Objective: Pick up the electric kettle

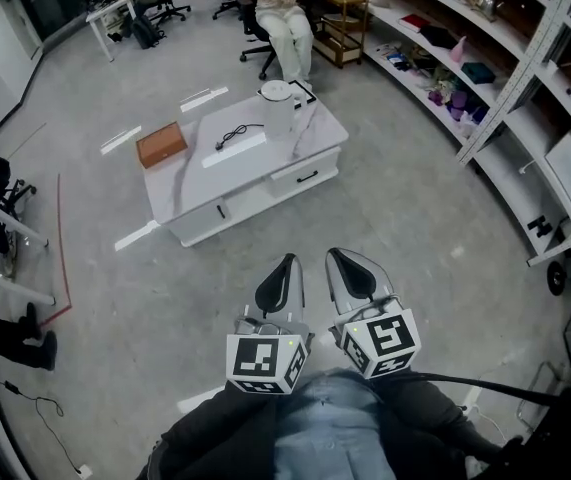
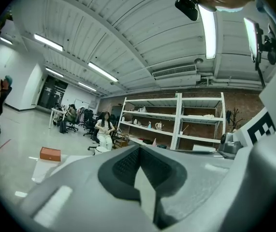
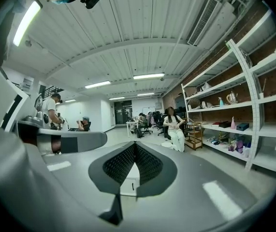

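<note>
Close above the lap, holding the left gripper (image 1: 287,261) and the right gripper (image 1: 341,257) side by side, both pointing forward across the floor (image 1: 415,228). Showing jaws pressed together on each, pads meeting in a tight V in both gripper views, gripping nothing. Looking ahead to a low white tabletop (image 1: 200,178), well apart from both tips. Finding at its left end a brown box (image 1: 161,144), then a dark cord (image 1: 233,136) lying on a white slab, and the electric kettle (image 1: 277,108) standing upright at the far right corner, long axis vertical. Judging the electric kettle as lying almost straight out from the left gripper, with the right gripper sitting a little to one side of that line, so rating the left as marginally better placed. Expecting a long approach, and jaws opening wide, before any grasp. Not making out which way the handle is facing. Beyond the tabletop, noting a seated person (image 1: 283,13) and shelving (image 1: 525,88) running along the right.
</note>
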